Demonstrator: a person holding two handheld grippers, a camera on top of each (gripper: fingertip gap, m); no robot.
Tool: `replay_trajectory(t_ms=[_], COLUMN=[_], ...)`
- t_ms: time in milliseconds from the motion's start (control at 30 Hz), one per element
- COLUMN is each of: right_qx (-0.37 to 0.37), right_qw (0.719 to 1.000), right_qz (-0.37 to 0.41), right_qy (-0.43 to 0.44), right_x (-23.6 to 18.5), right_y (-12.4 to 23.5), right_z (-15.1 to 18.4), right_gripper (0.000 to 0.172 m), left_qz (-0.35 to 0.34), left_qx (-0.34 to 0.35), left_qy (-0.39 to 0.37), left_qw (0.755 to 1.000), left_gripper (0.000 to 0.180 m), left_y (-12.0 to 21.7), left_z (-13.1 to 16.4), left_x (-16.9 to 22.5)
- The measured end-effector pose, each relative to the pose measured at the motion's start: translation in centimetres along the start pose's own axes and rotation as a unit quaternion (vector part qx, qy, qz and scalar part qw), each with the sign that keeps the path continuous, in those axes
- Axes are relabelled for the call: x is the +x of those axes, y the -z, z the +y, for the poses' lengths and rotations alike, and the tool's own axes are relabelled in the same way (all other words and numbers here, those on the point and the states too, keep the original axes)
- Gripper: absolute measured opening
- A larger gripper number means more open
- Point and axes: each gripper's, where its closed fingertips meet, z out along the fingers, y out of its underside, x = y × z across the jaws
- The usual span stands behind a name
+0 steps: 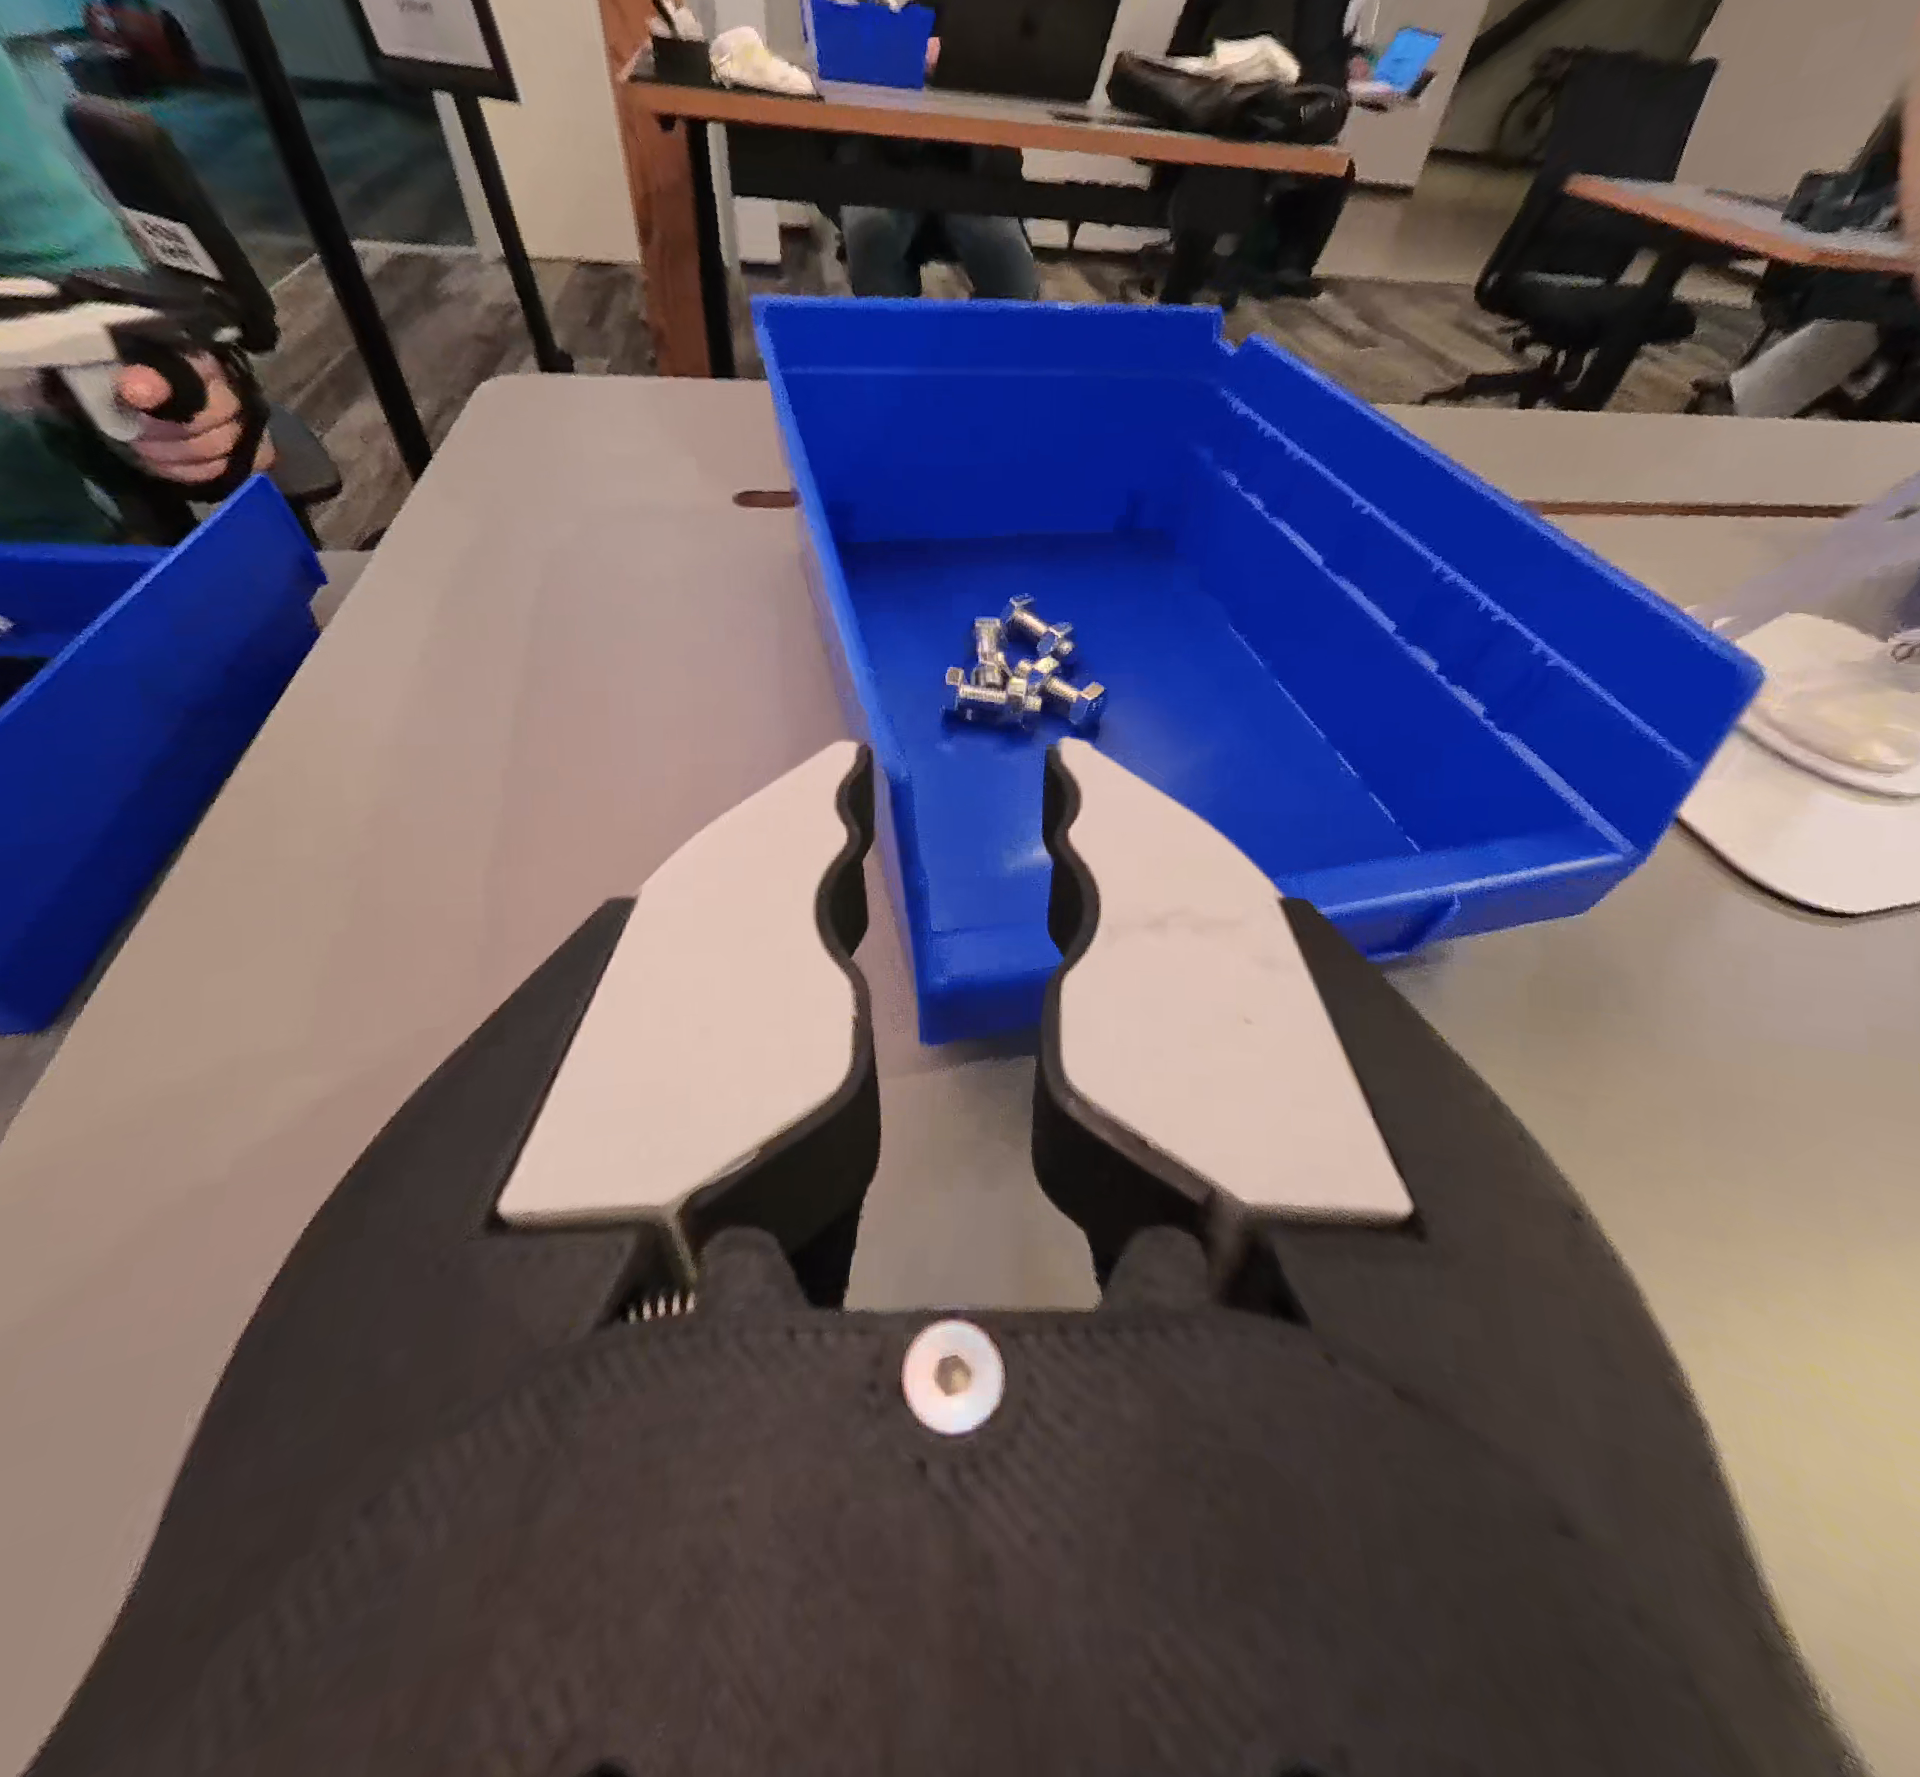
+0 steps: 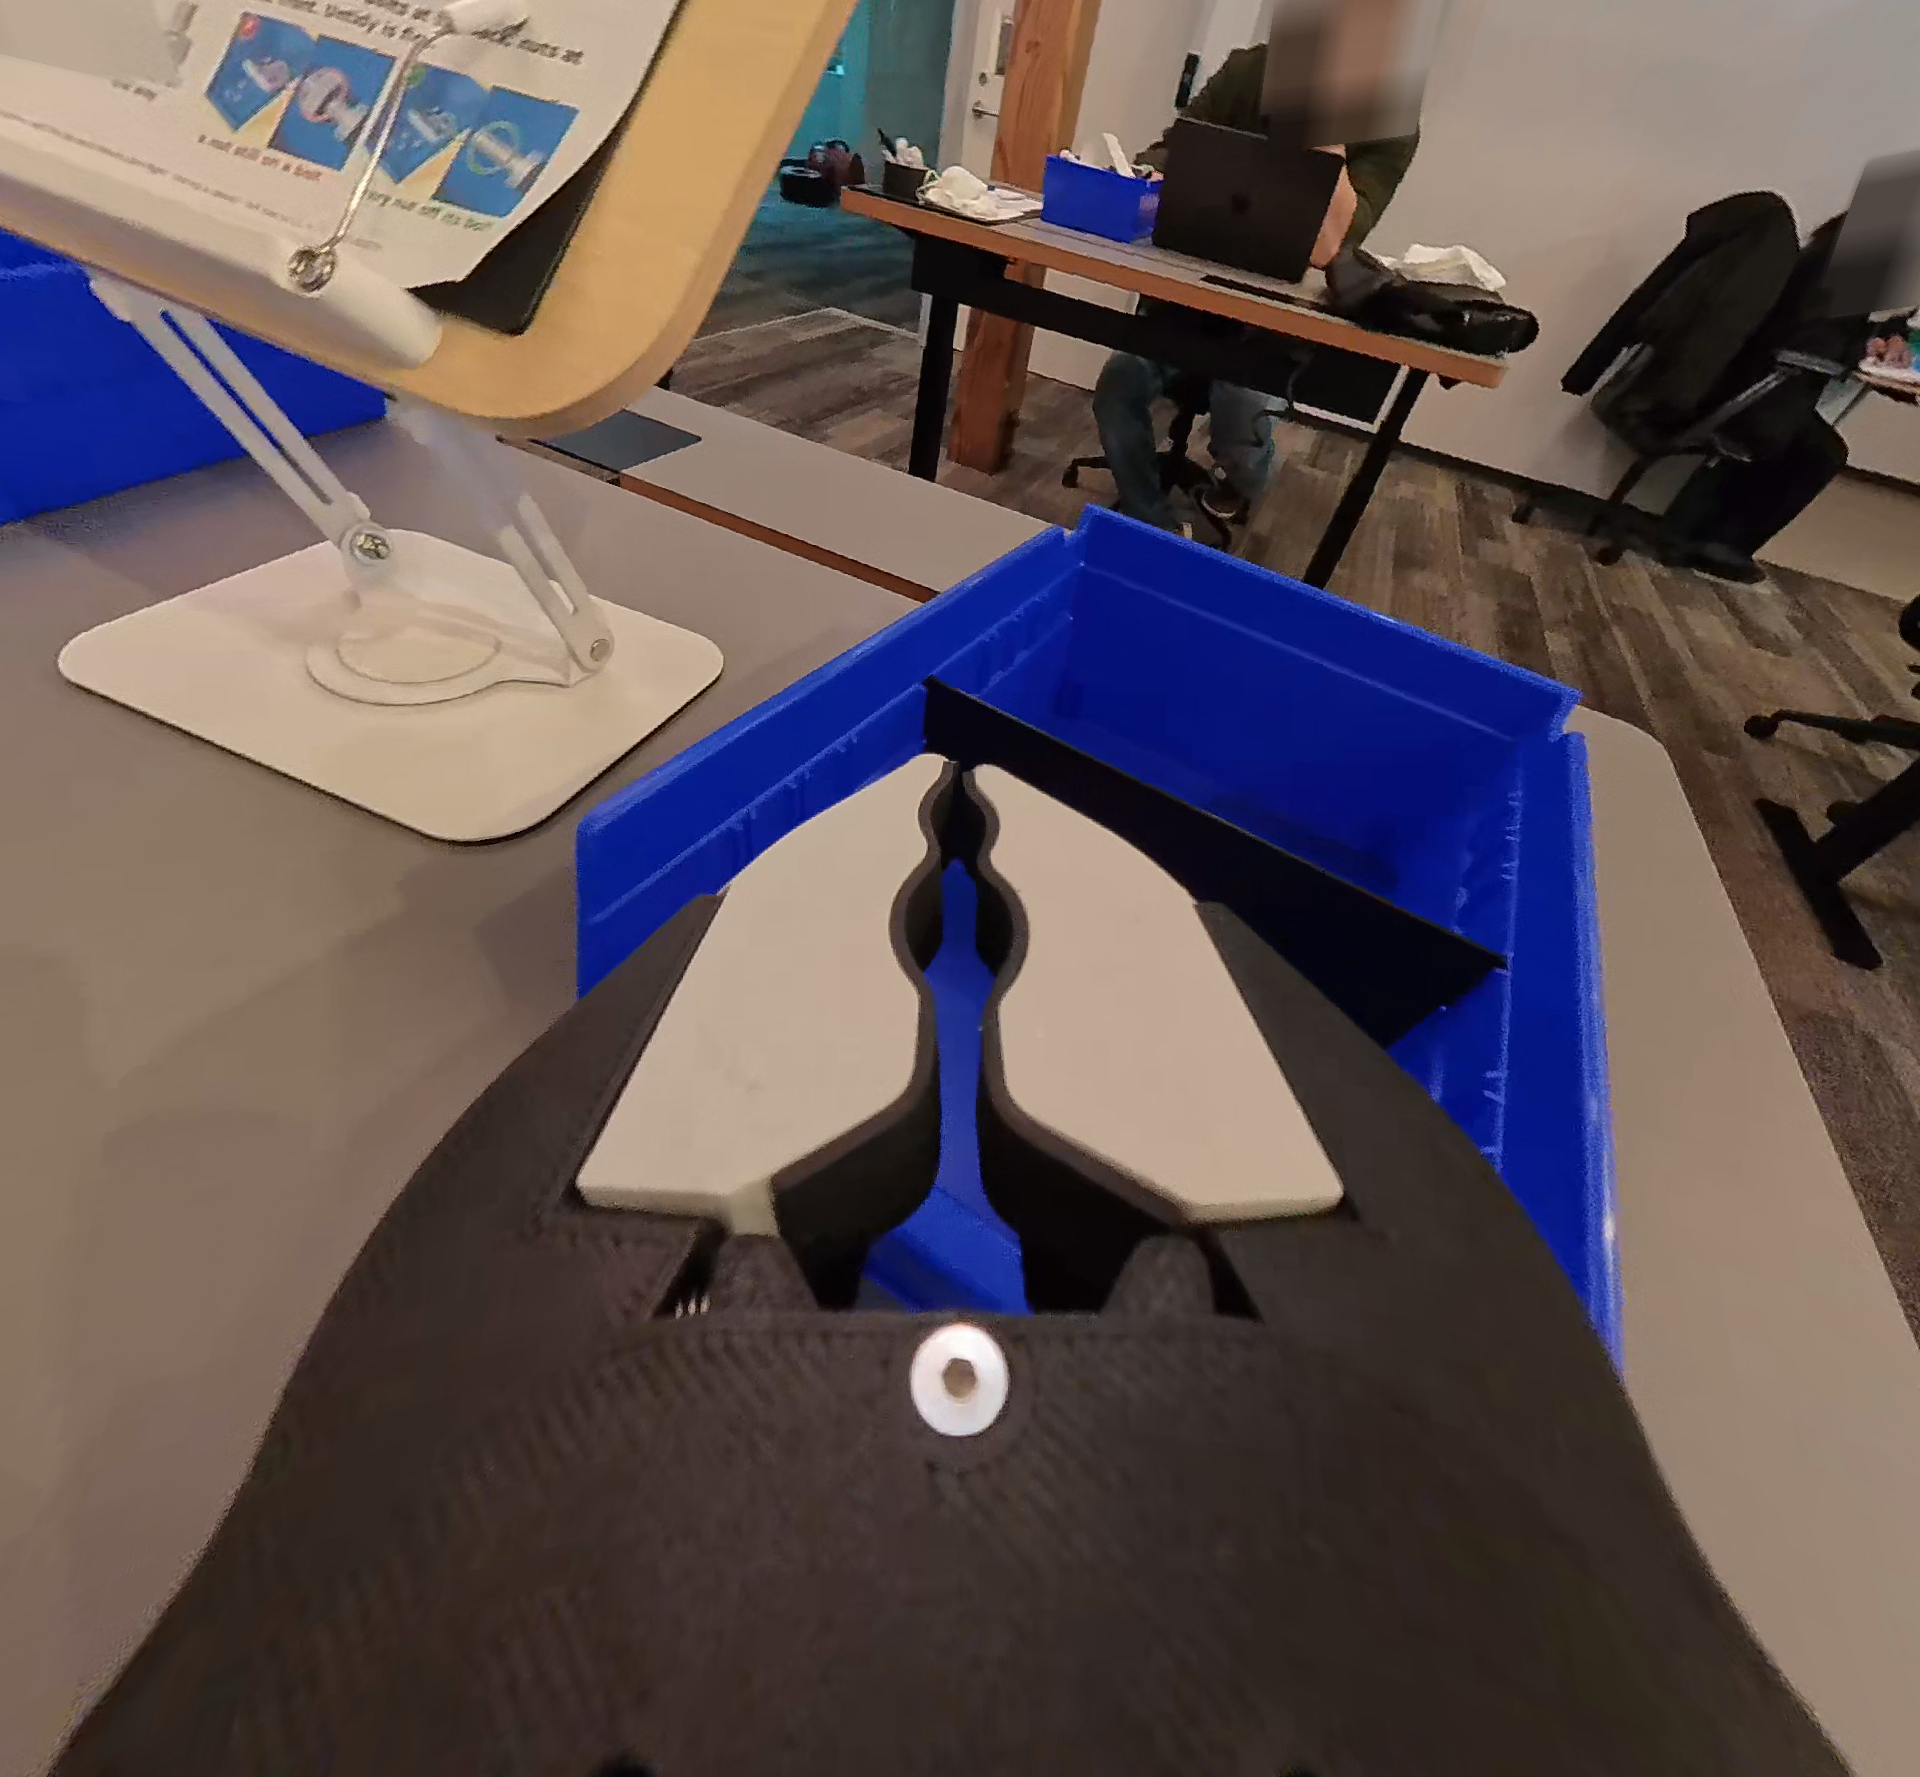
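Left gripper: the left gripper [image 1: 956, 761] hangs low over the near end of an open blue bin [image 1: 1704, 678], its jaws spread wide with nothing between them; the gap between the tips lines up with the bin floor, so the way in is open

Bolts: a small heap of silver bolts [image 1: 1023, 673] lies on the bin floor just beyond the fingertips, apart from them; the pieces are tangled and lean on each other, some with nuts on the shafts as far as can be told

Bin placement: the low front lip faces the gripper, likely so a tool can come in from this side without clearing a tall wall

Right gripper: the right gripper [image 2: 958, 771] sits over the near part of a second blue bin [image 2: 748, 792]; its tips are closed together or nearly so, and nothing shows between them

Divider: a black divider [image 2: 1226, 844] crosses this bin and splits it into a near and a far compartment, which would keep two kinds of parts apart; what shows of the far one holds nothing, and the near one is mostly hidden by the fingers

Stand: a white stand [image 2: 395, 688] beside the bin holds a printed sheet [image 2: 416, 44] tilted toward the worker, easy to read

Table: a grey table [image 1: 582, 688] carries it all; a third blue bin [image 1: 135, 719] sits at the left edge
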Motion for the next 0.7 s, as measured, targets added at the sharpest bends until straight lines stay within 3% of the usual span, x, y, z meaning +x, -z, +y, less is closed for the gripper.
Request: replay_trajectory(t_ms=[33, 167, 267, 400, 600, 700], right_qx=[-0.001, -0.003, -0.010, -0.020, -0.024, -0.029], right_qw=[1.000, 1.000, 1.000, 0.999, 0.999, 0.999], right_qz=[-0.003, -0.017, -0.020, -0.030, -0.033, -0.034], right_qy=[0.002, -0.001, 0.012, 0.020, 0.024, 0.024], right_x=[-0.3, -1.3, -2.2, -3.1, -3.6, -3.6], right_y=[0.0, -0.1, -0.2, -0.6, -0.7, -0.8], right_z=[0.1, 0.6, 0.8, 1.2, 1.5, 1.7], right_gripper=[0.000, 0.000, 0.000, 0.000, 0.000, 0.000], left_qz=[-0.003, -0.026, -0.011, -0.013, -0.068, -0.071], left_qx=[0.008, 0.016, 0.021, -0.008, -0.051, -0.091], left_qy=[-0.006, -0.049, -0.090, -0.160, -0.079, -0.080], left_qw=[1.000, 0.998, 0.996, 0.987, 0.993, 0.990], left_gripper=[0.031, 0.036, 0.034, 0.027, 0.034, 0.033], left_y=[0.5, 2.2, 3.0, 2.3, 0.2, -0.7], left_z=[-0.2, -1.0, -1.9, -2.1, -0.2, 1.6], left_x=[0.1, 0.5, 3.0, 5.4, -0.3, -1.4])
